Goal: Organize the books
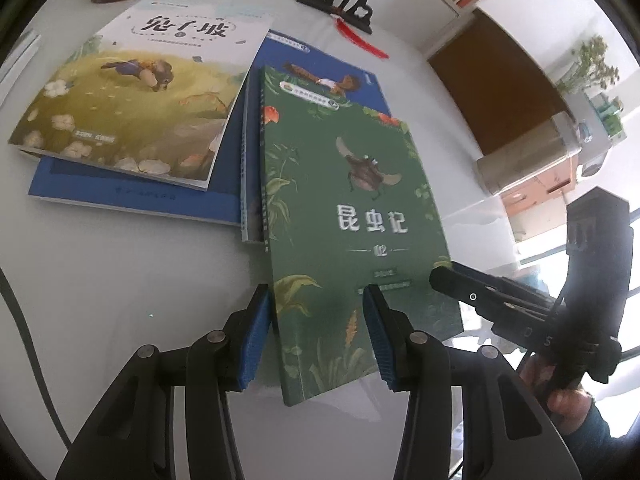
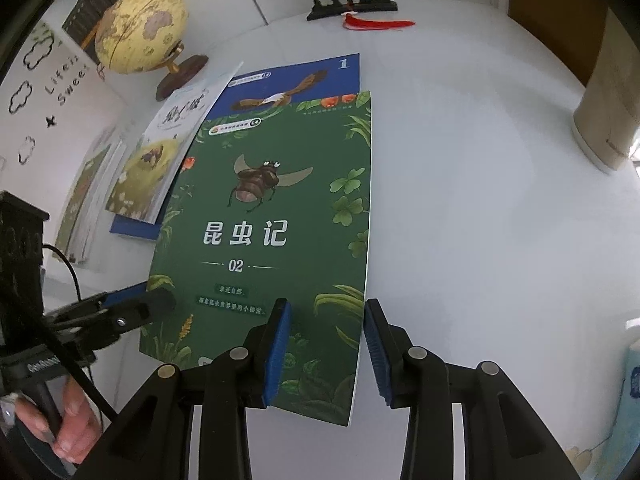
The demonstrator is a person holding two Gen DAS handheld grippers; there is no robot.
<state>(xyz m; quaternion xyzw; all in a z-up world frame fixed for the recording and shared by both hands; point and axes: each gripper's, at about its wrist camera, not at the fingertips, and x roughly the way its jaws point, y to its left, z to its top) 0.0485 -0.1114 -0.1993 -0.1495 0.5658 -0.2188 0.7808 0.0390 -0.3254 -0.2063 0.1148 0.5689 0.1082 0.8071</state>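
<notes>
from my left wrist camera, my left gripper [image 1: 318,334] stands released, its fingers straddling the near left edge of the green book [image 1: 344,240] on the white table [image 1: 120,280]. from my right wrist camera, my right gripper [image 2: 326,346] is released too, its fingers straddling the book's near right edge.
</notes>
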